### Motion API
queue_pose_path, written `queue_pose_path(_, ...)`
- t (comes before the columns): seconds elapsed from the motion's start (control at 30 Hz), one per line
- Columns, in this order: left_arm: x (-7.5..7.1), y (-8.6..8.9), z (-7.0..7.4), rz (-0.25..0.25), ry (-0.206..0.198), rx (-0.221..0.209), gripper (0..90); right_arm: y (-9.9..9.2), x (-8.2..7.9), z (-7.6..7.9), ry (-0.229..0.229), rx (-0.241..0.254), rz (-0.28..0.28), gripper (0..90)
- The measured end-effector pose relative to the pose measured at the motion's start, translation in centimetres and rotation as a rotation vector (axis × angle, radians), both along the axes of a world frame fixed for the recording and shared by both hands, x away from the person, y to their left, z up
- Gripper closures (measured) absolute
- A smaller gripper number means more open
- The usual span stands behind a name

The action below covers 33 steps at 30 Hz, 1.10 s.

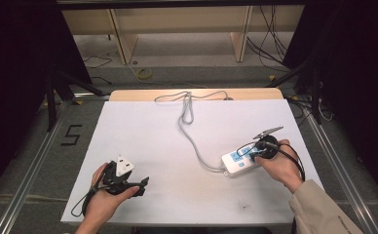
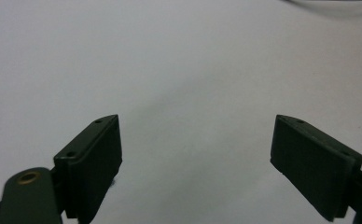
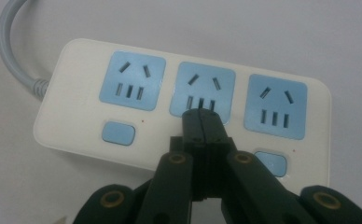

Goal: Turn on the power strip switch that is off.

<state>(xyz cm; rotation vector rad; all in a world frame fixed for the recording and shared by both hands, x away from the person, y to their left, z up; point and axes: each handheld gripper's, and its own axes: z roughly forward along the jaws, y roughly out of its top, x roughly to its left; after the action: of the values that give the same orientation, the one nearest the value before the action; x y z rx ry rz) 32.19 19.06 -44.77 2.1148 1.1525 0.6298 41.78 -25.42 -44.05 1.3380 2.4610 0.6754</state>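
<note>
A white power strip (image 1: pixel 237 163) with three blue sockets lies at the right of the white board, and its grey cable (image 1: pixel 193 137) runs to the far edge. In the right gripper view the strip (image 3: pixel 83 133) shows a blue switch (image 3: pixel 118 133) under the left socket. My right gripper (image 3: pixel 201 122) is shut with nothing between its jaws, tips at the lower edge of the middle socket (image 3: pixel 202 88). From above, that right gripper (image 1: pixel 252 154) rests over the strip. My left gripper (image 1: pixel 141 186) is held near the board's front left, open over bare board (image 2: pixel 198 158).
The white board (image 1: pixel 153 141) covers a wooden table (image 1: pixel 128 94). The cable loops (image 1: pixel 187 109) near the far middle of the board. Beyond the table are wooden shelving and loose floor cables (image 1: pixel 145 73). A "5" mark (image 1: pixel 71 134) is on the floor at left.
</note>
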Motion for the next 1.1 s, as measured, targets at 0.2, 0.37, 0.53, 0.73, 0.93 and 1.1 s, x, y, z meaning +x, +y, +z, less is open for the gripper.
queue_pose_path(0.2,0.00,0.00,0.02,0.000,0.000,0.000,16.0,-0.22,0.00,0.06,-0.008,0.000,-0.007,90.0)
queue_pose_path(0.37,0.01,-0.01,0.01,0.000,0.000,0.000,16.0,-0.24,-0.04,0.05,-0.008,0.005,-0.005,90.0)
queue_pose_path(0.53,0.00,-0.01,0.01,0.000,0.000,0.001,16.0,-0.22,-0.06,0.05,-0.015,0.014,-0.002,90.0)
queue_pose_path(0.73,0.02,-0.01,0.01,-0.002,0.000,0.001,16.0,-0.42,-0.13,0.30,-0.031,0.029,-0.002,90.0)
queue_pose_path(0.93,0.00,-0.01,0.01,0.000,0.000,0.001,16.0,-0.46,-0.27,0.44,-0.046,0.041,0.000,87.8)
queue_pose_path(1.1,0.01,-0.01,-0.01,-0.001,0.001,0.000,16.0,-0.49,-0.45,0.57,-0.052,0.047,0.002,87.1)
